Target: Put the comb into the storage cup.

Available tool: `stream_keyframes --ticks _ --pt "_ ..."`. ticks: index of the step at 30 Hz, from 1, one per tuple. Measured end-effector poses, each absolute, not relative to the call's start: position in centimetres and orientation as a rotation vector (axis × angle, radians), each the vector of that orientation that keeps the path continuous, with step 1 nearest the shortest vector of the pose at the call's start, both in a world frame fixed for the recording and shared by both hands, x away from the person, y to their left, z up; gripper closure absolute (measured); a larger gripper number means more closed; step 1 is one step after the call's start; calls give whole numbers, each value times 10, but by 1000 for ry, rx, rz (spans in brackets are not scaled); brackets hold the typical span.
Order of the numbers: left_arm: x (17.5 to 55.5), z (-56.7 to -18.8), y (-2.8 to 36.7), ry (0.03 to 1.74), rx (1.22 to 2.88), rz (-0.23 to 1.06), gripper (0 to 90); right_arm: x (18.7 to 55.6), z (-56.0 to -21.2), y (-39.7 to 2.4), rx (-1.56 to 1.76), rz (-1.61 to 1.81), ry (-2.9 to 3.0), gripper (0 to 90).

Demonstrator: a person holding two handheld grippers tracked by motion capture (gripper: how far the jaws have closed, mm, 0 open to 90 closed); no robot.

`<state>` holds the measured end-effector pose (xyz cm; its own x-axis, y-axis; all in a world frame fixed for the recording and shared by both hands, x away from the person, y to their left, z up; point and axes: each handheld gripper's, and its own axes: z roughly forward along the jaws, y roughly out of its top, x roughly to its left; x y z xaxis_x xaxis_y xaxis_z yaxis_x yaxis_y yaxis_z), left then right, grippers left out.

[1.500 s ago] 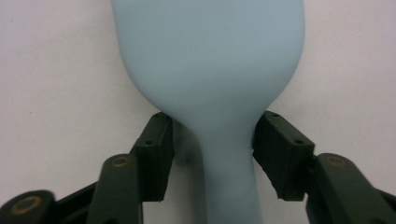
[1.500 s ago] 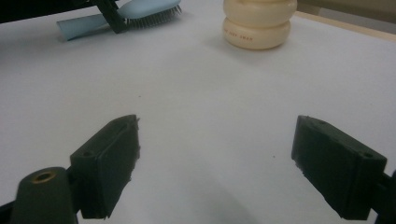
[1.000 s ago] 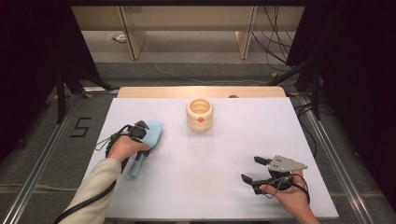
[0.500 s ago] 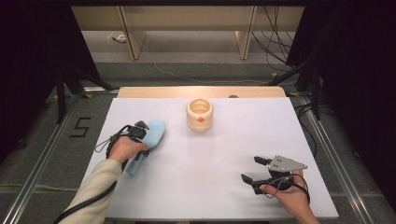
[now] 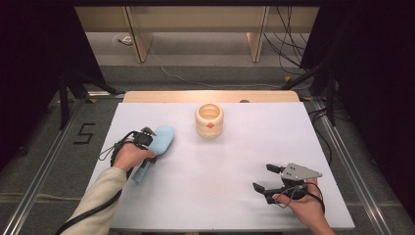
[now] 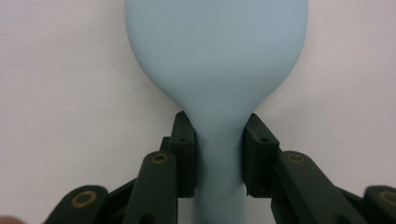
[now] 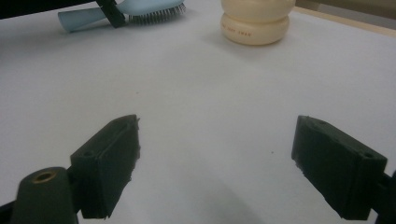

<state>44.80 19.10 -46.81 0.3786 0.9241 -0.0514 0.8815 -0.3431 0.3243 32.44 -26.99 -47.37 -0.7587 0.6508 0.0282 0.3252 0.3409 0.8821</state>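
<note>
Item one, left side of the table [image 5: 293,147]: a light blue hairbrush [image 5: 159,143] lying bristles down on the white surface, head toward the far side, handle toward the person. The left gripper [image 5: 147,147] sits over the neck of the brush; its jaws have just been closing and now press on both sides of the handle right where it widens into the head, as the left gripper view shows [image 6: 218,154].

Item two, centre and further back: a cream-coloured jar [image 5: 209,120] with a small red mark on its side, open at the top, standing upright and well apart from the brush.

Item three, right side near the front edge: the right gripper [image 5: 266,177], held in the person's hand just above or on the table, jaws spread wide with nothing between them; the right gripper view looks across bare table toward the jar [image 7: 257,23] and the brush [image 7: 140,11].

Handling note, as judgement: the step in hand appears to be taking hold of the brush to lift it. The grip sits at the neck, so the heavier head may tip down; lifting straight up and slowly, with the wrist level, should keep it from swivelling between the pads. The smooth handle tapers, so firm pressure is advisable before raising. The right gripper is best kept clear.
</note>
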Motion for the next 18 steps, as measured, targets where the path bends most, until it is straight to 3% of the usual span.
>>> stream_keyframes --ticks 18 --pt "446 -466 200 1494 2323 257 694 324 -474 -270 866 1389 2283 162"
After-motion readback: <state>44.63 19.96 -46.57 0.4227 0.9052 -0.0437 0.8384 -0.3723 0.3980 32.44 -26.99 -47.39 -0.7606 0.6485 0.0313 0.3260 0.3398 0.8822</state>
